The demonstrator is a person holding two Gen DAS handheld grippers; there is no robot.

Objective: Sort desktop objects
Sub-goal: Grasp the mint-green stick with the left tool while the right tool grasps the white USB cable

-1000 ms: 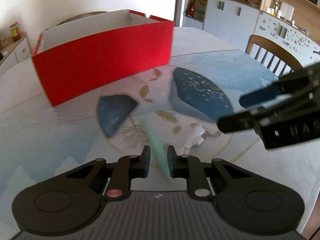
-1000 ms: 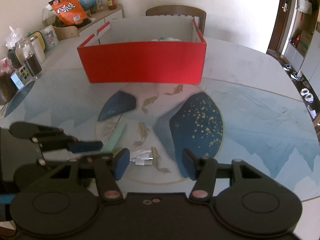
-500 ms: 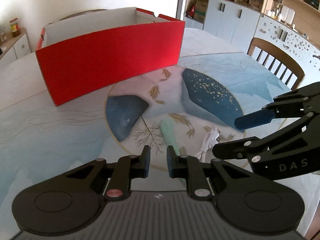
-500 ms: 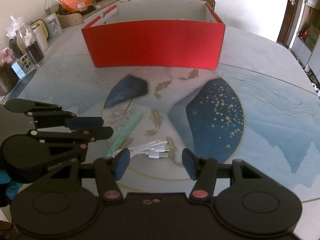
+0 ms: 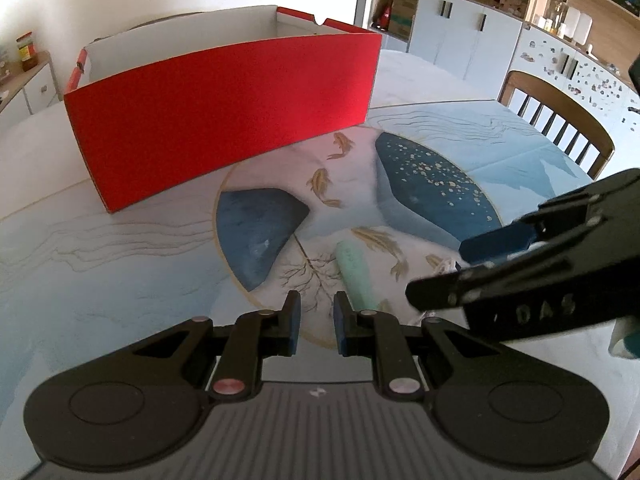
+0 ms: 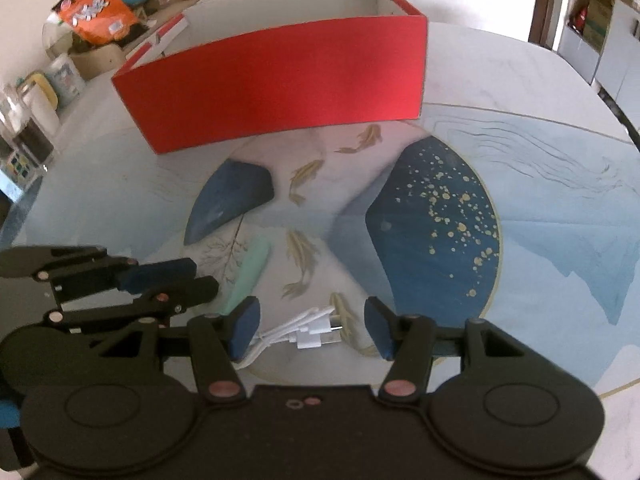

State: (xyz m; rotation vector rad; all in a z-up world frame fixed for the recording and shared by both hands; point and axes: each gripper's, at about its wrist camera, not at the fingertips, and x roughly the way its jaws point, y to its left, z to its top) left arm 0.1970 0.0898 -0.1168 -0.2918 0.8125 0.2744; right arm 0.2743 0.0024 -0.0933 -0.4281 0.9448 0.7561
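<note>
A mint-green stick-shaped item [image 5: 354,276] lies on the printed tablecloth, just beyond and right of my left gripper [image 5: 317,322]. That gripper's jaws are shut with nothing between them. A coiled white USB cable [image 6: 304,330] rests on the cloth between the fingers of my right gripper [image 6: 311,330], which is open, its pads clear of the cable. The red box [image 5: 224,120] with a white inside stands further back, open at the top. Seen from the right wrist, the left gripper [image 6: 200,278] hovers beside the green item [image 6: 250,276]. The right gripper [image 5: 452,268] hides most of the cable in the left wrist view.
A wooden chair [image 5: 560,128] stands at the table's right edge, with cabinets and shelves behind it. Jars [image 6: 24,128] and an orange snack bag [image 6: 96,8] crowd the far left side. The red box [image 6: 280,80] walls off the back of the table.
Both grippers have sunk towards the table and come closer to the box. The right gripper's fingers now straddle the white cable. The green item now sits right of the left fingertips.
</note>
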